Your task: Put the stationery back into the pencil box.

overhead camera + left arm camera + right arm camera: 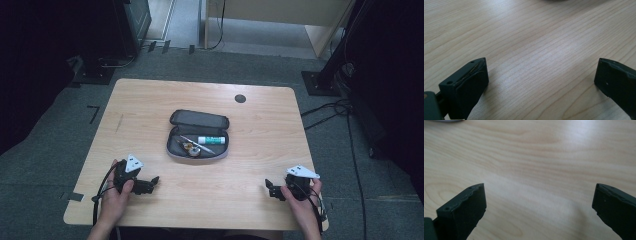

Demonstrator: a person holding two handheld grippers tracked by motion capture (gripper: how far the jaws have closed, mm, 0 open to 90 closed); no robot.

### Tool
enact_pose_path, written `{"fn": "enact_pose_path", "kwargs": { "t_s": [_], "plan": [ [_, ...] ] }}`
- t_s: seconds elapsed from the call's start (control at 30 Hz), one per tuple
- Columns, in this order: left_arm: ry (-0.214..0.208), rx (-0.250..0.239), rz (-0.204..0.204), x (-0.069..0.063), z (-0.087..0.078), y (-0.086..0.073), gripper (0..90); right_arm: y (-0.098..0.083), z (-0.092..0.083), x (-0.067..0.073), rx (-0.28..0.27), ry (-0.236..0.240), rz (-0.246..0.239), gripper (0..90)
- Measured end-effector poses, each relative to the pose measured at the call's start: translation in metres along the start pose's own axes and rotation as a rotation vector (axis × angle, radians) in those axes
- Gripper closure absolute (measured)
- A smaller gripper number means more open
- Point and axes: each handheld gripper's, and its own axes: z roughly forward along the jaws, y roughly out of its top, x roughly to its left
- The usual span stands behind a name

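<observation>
High view: pale wooden table (150,100) on grey carpet (60,130), open pencil case (198,136) centred, both grippers' fingers apart.

Both grippers held low, jaws wide apart, nothing between them.

Left gripper (150,184) in the left hand (116,195), forearm coming in from the bottom edge, jaws pointing right toward the middle. Right gripper (270,189) in the right hand (300,197), jaws pointing left. The two sit well apart, roughly level, grey plates on top facing up.
</observation>
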Motion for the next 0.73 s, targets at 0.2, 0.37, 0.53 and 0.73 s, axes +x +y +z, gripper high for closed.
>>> {"fn": "enact_pose_path", "kwargs": {
  "t_s": [0.2, 0.37, 0.53, 0.73],
  "plan": [
    [0.004, 0.0, -0.004, -0.0009, -0.0002, -0.0002, 0.0, -0.0108, 0.0014, -0.0041, 0.013, -0.014, 0.017, 0.0],
    [0.004, -0.001, -0.005, -0.0013, -0.0002, -0.0003, 0.0, -0.012, 0.0025, -0.0015, 0.019, -0.033, -0.018, 0.0],
    [0.007, -0.001, -0.008, -0.0019, -0.0001, -0.0002, 0.0, -0.0121, 0.0025, -0.0008, 0.02, -0.032, -0.013, 0.0],
    [0.01, 0.002, -0.009, -0.0021, 0.0001, 0.0002, 0.0, -0.012, 0.0024, -0.0009, 0.021, -0.032, -0.013, 0.0]
  ]
}}
